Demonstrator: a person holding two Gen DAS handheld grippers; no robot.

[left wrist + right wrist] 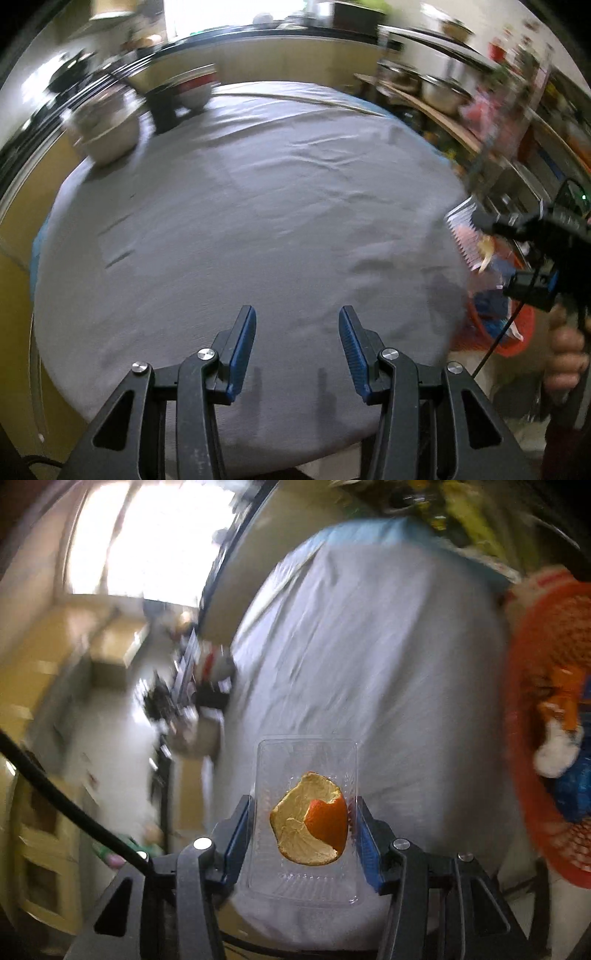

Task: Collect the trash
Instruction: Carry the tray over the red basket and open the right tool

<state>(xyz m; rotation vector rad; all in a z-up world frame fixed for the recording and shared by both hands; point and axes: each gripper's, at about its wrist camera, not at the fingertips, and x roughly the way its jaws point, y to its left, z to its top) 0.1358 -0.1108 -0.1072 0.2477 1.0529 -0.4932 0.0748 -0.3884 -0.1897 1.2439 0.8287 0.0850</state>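
My right gripper is shut on a clear plastic tray that holds an orange peel. It holds the tray tilted in the air beside the table, near the orange mesh trash basket. In the left wrist view the right gripper shows at the right edge with the tray above the same basket. My left gripper is open and empty over the near part of the grey tablecloth.
A metal bowl and a dark stand with another bowl sit at the table's far left. Shelves with pots stand to the right. The basket holds orange, white and blue trash. A kitchen counter runs behind the table.
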